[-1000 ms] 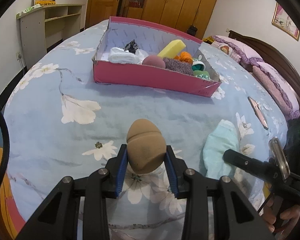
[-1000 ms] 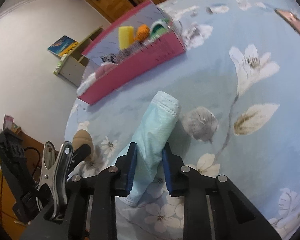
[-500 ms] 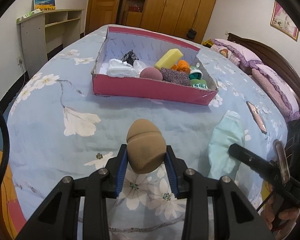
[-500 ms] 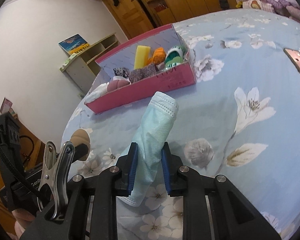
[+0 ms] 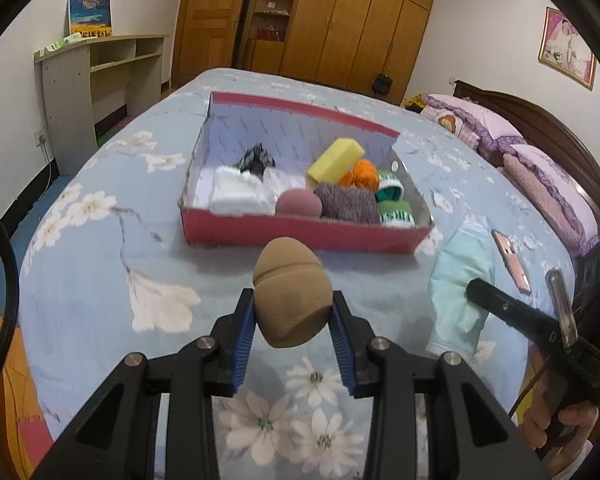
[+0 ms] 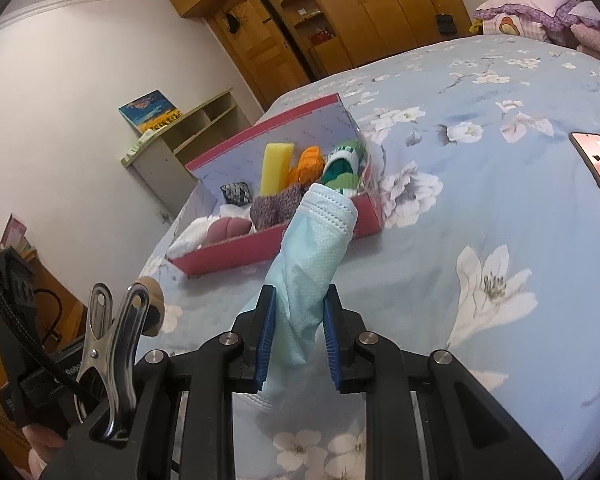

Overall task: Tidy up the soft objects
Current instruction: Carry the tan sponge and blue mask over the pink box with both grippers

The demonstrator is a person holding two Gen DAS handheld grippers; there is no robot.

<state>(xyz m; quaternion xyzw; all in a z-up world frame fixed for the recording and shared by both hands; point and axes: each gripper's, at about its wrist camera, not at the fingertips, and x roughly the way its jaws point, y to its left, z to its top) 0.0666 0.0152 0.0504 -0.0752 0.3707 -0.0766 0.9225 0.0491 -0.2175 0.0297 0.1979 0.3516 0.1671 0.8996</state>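
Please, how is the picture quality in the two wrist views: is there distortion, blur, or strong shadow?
Left wrist view: strong fisheye bending, dark corners; the tan sponge in the left gripper is sharp, the pink box slightly soft. Right wrist view: same bending, tilted horizon; the light blue cloth in the right gripper is sharp. Lighting is even, shadows faint.

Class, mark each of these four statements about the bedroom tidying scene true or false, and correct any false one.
1. The left gripper holds a tan egg-shaped makeup sponge. True.
2. The right gripper is empty. False: it pinches a pale green face mask.
3. The yellow rectangular sponge lies inside the pink cardboard box. True.
4. The pink phone is in the box. False: it lies on the floral bedspread.
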